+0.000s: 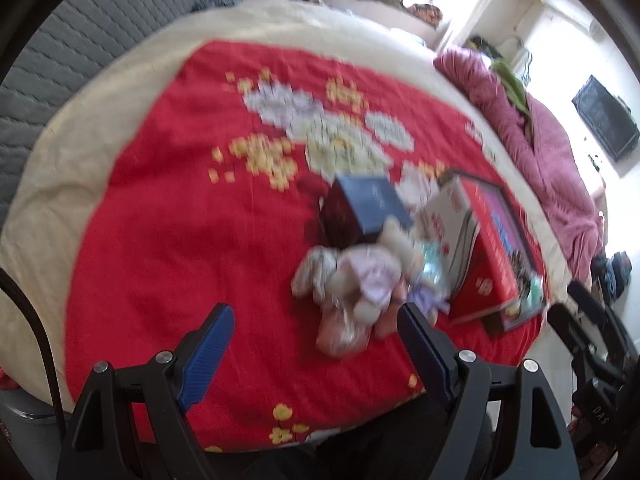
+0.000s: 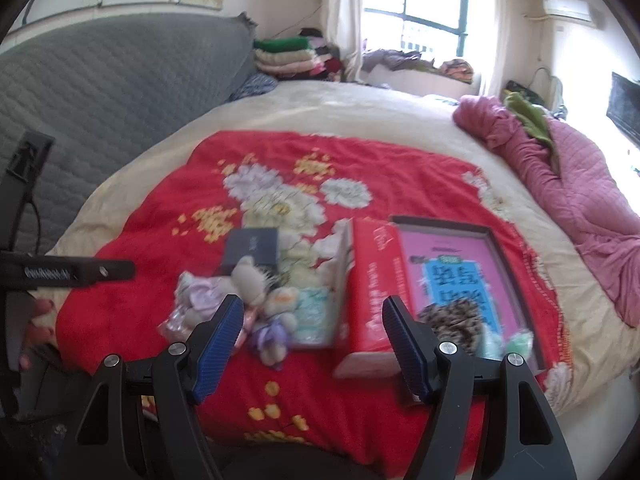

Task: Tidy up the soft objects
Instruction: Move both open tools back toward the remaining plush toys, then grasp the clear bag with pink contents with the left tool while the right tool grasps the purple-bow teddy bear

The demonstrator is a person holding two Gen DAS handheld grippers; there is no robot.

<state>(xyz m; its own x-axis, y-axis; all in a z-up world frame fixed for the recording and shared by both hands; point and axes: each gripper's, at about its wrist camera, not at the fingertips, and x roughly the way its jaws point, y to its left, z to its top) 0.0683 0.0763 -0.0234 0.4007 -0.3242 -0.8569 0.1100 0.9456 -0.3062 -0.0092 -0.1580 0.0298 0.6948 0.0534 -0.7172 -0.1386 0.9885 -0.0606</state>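
Observation:
A pile of small plush toys (image 1: 360, 276) lies on a red flowered blanket (image 1: 180, 220), blurred; it also shows in the right wrist view (image 2: 248, 300). It includes a beige bear (image 2: 250, 280) and a purple-dressed toy (image 2: 274, 332). A dark blue box (image 1: 374, 206) stands behind the pile. A red open box (image 2: 372, 292) with a pink picture lid (image 2: 456, 276) stands to the right. My left gripper (image 1: 316, 320) is open and empty just before the pile. My right gripper (image 2: 314, 312) is open and empty above the toys and the red box.
The blanket covers a cream bed (image 2: 360, 108). A grey quilted headboard (image 2: 100, 92) stands on the left. A pink quilt (image 2: 580, 184) lies bunched on the right. Folded clothes (image 2: 288, 56) are stacked at the back near a window. The left gripper's body (image 2: 60, 272) shows at the right view's left edge.

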